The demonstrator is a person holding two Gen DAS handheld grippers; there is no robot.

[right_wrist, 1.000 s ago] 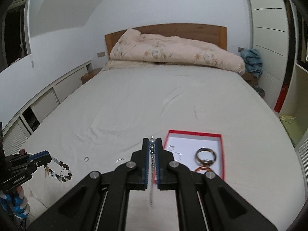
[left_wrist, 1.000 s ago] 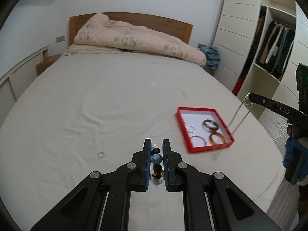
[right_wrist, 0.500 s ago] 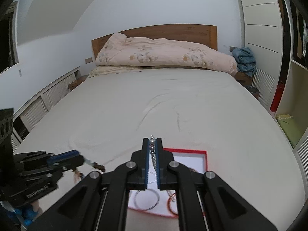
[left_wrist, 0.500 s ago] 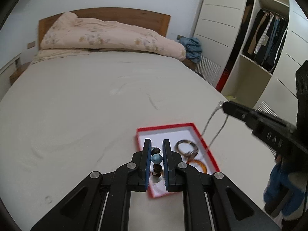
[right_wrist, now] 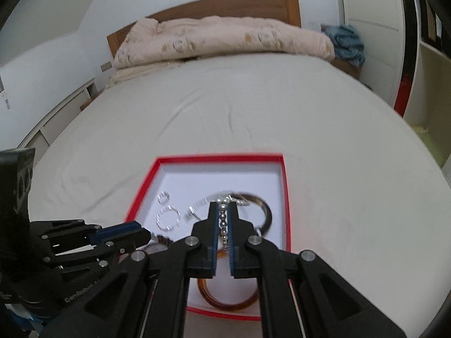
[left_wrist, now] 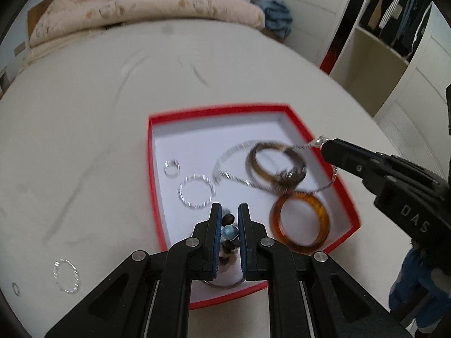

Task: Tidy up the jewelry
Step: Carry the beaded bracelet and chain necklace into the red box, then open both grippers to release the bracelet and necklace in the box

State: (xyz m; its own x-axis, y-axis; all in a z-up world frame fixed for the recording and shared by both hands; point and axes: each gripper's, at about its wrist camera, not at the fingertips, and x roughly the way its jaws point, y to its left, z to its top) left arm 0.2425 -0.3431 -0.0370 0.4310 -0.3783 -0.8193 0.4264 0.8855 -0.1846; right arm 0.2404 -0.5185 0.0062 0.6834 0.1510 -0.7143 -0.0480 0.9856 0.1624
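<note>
Bedroom, pale bedsheet (left_wrist: 84, 112); red box (left_wrist: 157, 186) sits on it, bangles and rings inside. Your left gripper (left_wrist: 229, 214) is clamped on a beaded bracelet (left_wrist: 227, 231) over the box's near edge. Your right gripper (right_wrist: 223, 205) pinches a silver chain (left_wrist: 234, 180) that drapes across the dark bangle (left_wrist: 277, 163). Lower both well inside the rim before you let go. Keep the chain from tangling on the bangle. Two rings (left_wrist: 66, 276) lie outside on the sheet.
</note>
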